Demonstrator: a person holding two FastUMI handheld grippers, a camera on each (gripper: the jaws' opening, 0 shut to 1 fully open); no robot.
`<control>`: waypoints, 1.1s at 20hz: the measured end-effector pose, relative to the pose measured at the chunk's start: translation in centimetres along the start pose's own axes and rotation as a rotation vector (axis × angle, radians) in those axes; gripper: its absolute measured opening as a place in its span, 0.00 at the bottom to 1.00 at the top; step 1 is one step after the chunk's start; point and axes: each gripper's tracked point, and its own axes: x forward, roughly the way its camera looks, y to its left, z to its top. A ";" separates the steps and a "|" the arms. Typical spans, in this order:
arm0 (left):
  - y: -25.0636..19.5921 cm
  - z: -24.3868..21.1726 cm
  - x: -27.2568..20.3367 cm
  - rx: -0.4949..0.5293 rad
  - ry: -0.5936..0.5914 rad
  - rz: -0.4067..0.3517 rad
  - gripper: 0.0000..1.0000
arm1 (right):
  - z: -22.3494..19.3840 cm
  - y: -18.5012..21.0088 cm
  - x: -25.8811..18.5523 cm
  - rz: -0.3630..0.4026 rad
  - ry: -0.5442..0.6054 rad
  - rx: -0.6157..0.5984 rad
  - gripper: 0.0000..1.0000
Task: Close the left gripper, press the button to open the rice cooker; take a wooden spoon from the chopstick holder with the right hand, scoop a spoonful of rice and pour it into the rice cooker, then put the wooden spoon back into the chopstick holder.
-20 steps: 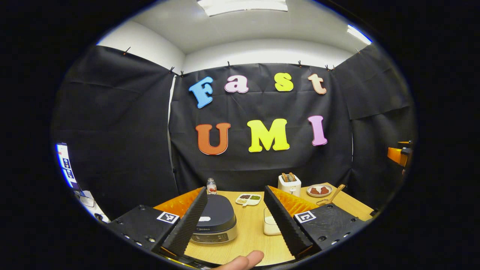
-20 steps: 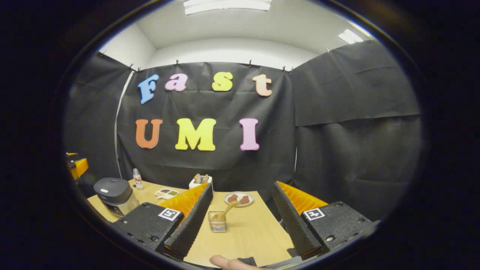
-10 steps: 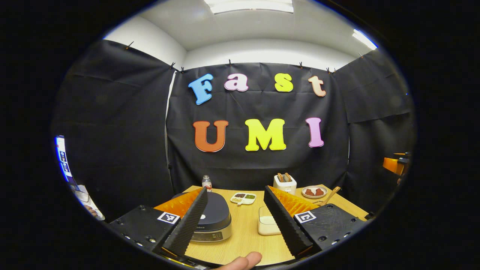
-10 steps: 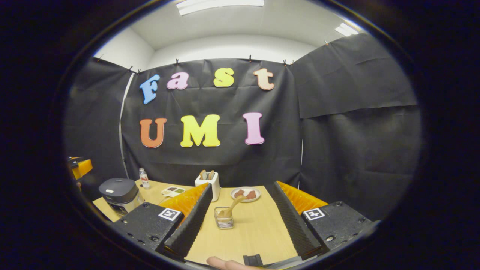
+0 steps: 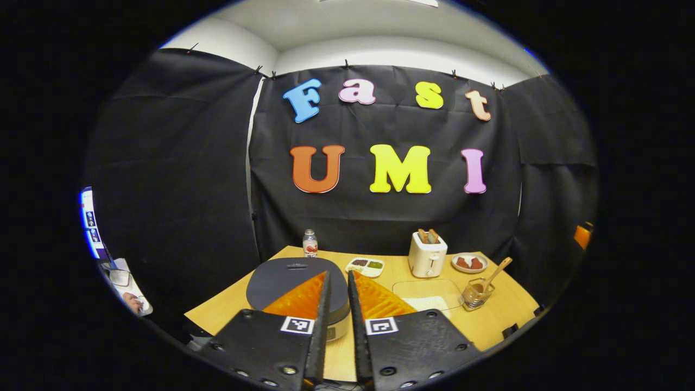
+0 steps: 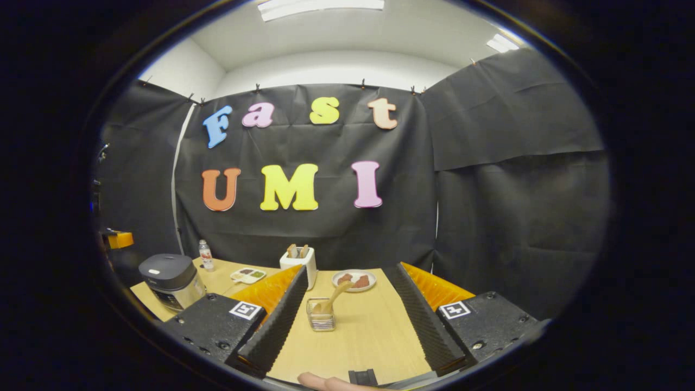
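In the left gripper view my left gripper (image 5: 337, 274) is shut with nothing between its fingers, and it hovers over the near edge of the dark-lidded rice cooker (image 5: 282, 274), whose lid is down. To its right lie a clear box of rice (image 5: 429, 300) and a wire chopstick holder (image 5: 473, 296) with the wooden spoon (image 5: 497, 271) leaning in it. In the right gripper view my right gripper (image 6: 347, 270) is open, and the chopstick holder (image 6: 320, 320) with the spoon (image 6: 337, 295) stands on the table between its fingers, apart from both. The rice cooker (image 6: 171, 277) is far left.
Along the back of the wooden table (image 5: 505, 317) stand a small bottle (image 5: 309, 243), a divided sauce dish (image 5: 365, 266), a white toaster (image 5: 427, 256) and a plate of brown food (image 5: 469, 263). A person's fingertip (image 6: 326, 383) shows at the bottom edge.
My left gripper has gone from open to shut and has risen, looking down on the cooker lid. The right gripper has hardly moved.
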 end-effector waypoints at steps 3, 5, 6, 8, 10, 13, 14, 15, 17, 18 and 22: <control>1.7 -2.5 1.8 0.022 0.109 0.057 0.02 | -0.8 0.1 0.4 0.009 0.010 0.004 1.00; 2.7 -3.7 3.4 0.014 0.164 0.089 0.04 | -1.3 0.2 0.5 0.017 0.010 0.002 1.00; 3.2 -4.4 4.3 0.017 0.199 0.099 0.00 | -1.7 0.1 0.7 0.017 0.013 0.000 1.00; 4.7 -5.7 6.0 0.038 0.253 0.140 0.00 | -2.5 0.2 1.0 0.024 0.021 -0.007 1.00; 5.6 -7.1 7.4 0.031 0.302 0.157 0.00 | -3.3 0.2 1.3 0.032 0.031 -0.011 1.00; 6.2 -9.0 9.2 -0.015 0.364 0.159 0.00 | -4.2 0.0 1.9 0.040 0.044 -0.017 1.00; 6.3 -9.6 9.5 -0.023 0.385 0.160 0.00 | -4.7 0.1 2.1 0.045 0.050 -0.020 1.00; 6.4 -10.0 9.8 -0.022 0.396 0.169 0.00 | -5.1 0.1 2.3 0.048 0.058 -0.023 1.00; 6.5 -10.9 10.2 -0.009 0.420 0.174 0.00 | -5.6 -0.1 2.6 0.049 0.068 -0.031 1.00; 6.5 -11.2 10.3 -0.004 0.427 0.177 0.00 | -5.8 -0.2 2.9 0.047 0.070 -0.032 1.00; 6.4 -12.6 10.0 -0.005 0.508 0.180 0.00 | -6.5 -0.1 3.5 0.045 0.100 -0.033 1.00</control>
